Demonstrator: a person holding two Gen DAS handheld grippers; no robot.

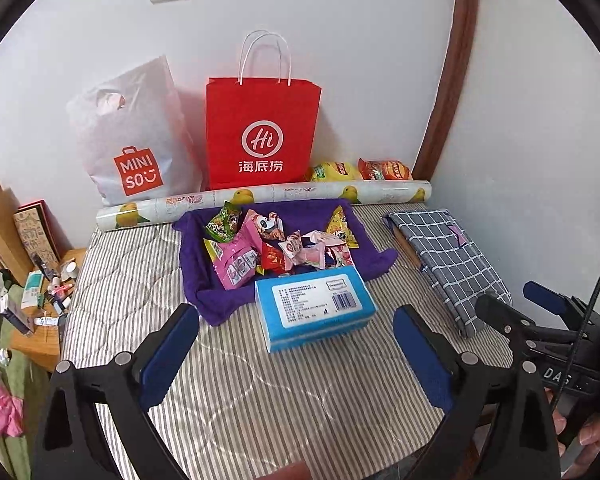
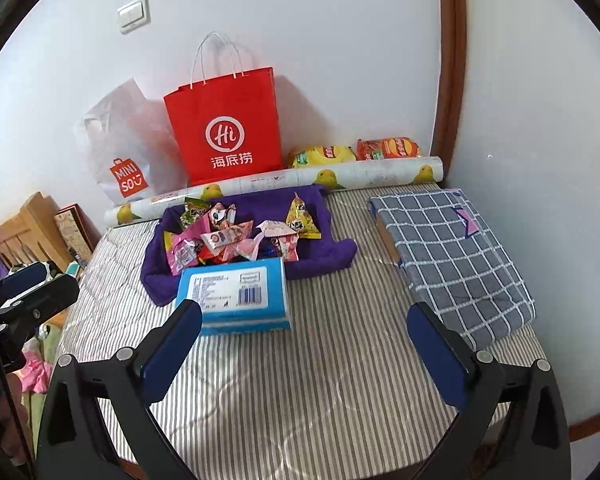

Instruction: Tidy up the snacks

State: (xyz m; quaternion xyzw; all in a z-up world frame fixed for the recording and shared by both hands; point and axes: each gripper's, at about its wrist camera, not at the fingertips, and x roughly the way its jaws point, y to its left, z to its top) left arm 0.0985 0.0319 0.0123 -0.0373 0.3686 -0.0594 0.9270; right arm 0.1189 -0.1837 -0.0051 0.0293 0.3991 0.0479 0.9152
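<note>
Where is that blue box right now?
In both views the blue box lies mid-bed on the striped mattress, against the purple cloth's near edge.

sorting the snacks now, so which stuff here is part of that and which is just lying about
Part of the job:
snack packets
purple cloth
yellow chip bag
orange chip bag

Just lying about:
blue tissue box
red paper bag
white plastic bag
checked cloth
patterned roll

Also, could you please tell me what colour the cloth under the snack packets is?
The cloth is purple; the left wrist view shows it best.
</note>
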